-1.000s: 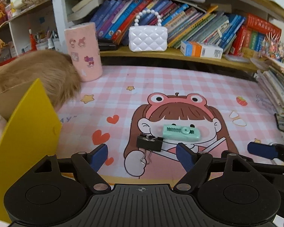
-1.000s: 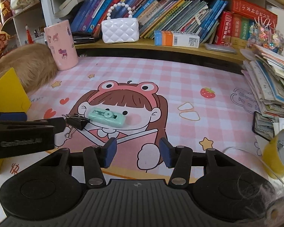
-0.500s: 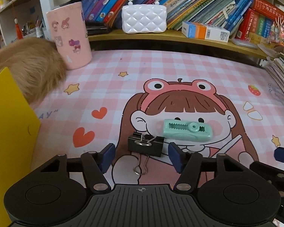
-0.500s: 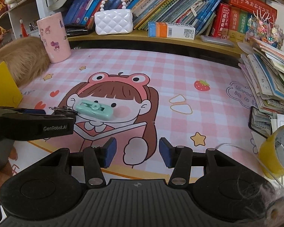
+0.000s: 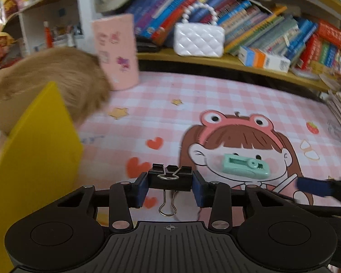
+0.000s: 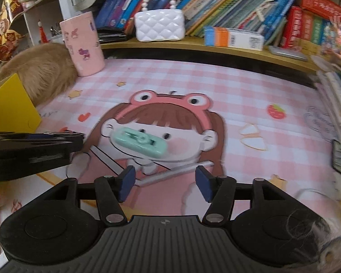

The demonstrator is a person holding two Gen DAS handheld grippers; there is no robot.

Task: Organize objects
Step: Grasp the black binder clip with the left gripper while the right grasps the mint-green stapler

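Observation:
My left gripper (image 5: 169, 187) is shut on a black binder clip (image 5: 169, 178), its wire handle hanging down, held just above the pink cartoon mat (image 5: 216, 104). A mint green clip (image 5: 245, 166) lies on the mat to the right of it; it also shows in the right wrist view (image 6: 139, 141), ahead of my right gripper (image 6: 166, 182), which is open and empty. The left gripper (image 6: 31, 150) shows as a dark bar at the left in the right wrist view.
A yellow box (image 5: 31, 159) stands at the left by a furry tan thing (image 5: 50, 77). A pink cup (image 5: 116, 50), a white bag (image 5: 199, 39) and books (image 5: 272, 34) stand at the back. Stacked booklets (image 6: 336, 95) lie at the right.
My left gripper closed on the binder clip and lifted it, swinging left. My right gripper moved closer to the mint clip and stayed open.

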